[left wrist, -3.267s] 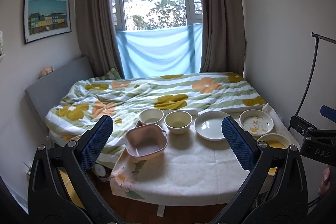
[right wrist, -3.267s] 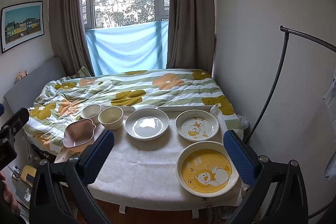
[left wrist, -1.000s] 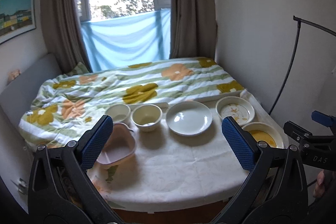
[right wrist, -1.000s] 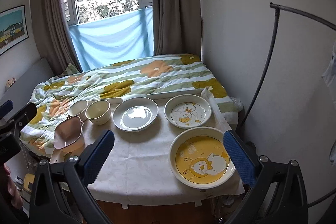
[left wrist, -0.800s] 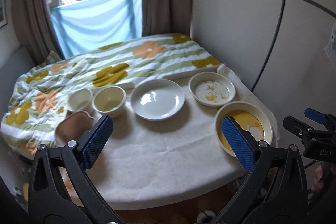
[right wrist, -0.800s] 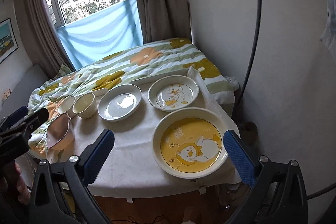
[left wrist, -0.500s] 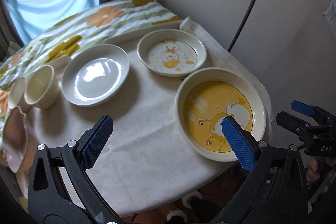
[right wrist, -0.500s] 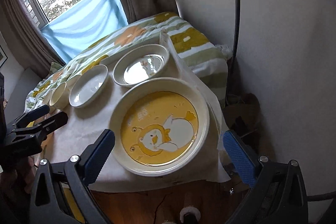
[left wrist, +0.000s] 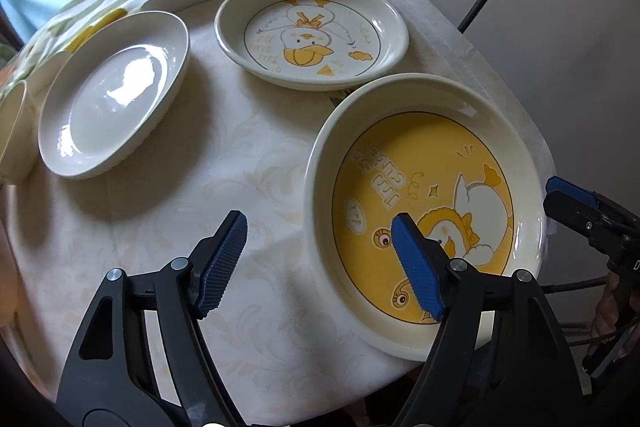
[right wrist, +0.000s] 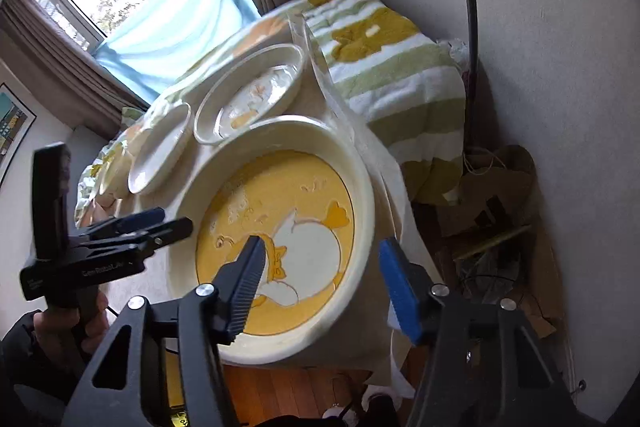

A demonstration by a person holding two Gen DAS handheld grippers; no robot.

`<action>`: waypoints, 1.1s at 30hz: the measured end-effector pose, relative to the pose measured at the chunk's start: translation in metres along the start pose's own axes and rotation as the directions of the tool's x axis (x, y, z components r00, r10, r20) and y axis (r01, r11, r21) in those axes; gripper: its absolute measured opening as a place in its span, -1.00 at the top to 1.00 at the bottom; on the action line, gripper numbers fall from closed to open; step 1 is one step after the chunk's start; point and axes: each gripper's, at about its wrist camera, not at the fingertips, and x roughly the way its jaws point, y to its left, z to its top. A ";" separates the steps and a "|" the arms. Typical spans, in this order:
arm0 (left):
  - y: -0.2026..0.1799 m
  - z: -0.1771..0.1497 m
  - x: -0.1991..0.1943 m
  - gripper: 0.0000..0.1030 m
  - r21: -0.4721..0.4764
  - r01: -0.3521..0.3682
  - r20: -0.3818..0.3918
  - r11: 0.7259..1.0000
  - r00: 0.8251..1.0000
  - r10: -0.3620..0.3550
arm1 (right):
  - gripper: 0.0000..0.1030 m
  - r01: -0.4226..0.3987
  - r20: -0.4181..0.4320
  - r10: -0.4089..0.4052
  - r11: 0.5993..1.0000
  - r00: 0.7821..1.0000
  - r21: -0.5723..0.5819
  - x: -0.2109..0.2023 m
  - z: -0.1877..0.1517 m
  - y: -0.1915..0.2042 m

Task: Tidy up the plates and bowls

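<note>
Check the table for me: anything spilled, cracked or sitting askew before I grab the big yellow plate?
Nothing spilled or broken. The one thing worth noting: the big yellow plate sits at the table's near corner, its rim about at the tablecloth edge. The duck plate and plain white plate lie flat and empty.

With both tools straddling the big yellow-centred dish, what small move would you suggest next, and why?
Probably finish closing both tools on the rim of the large cream dish with the yellow duck picture. Each has one finger inside and one outside the wall, at opposite sides, jaws just narrowed but not yet pinching: left tool, right tool. Then lift level.
</note>
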 end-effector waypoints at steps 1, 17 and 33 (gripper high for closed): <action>0.000 0.001 0.002 -0.30 0.000 -0.001 -0.005 1.000 1.000 0.001 | -0.03 0.003 -0.012 -0.003 1.000 1.000 -0.006 0.002 0.002 -0.001; 0.003 0.007 0.029 0.66 -0.036 0.016 -0.055 0.999 0.998 -0.018 | 0.77 -0.022 -0.102 0.025 0.999 0.994 0.024 0.037 0.011 -0.026; 0.013 -0.001 -0.010 0.66 -0.072 -0.008 -0.011 0.997 1.000 0.007 | 0.76 -0.068 -0.105 0.059 0.995 0.993 -0.078 0.026 0.025 0.002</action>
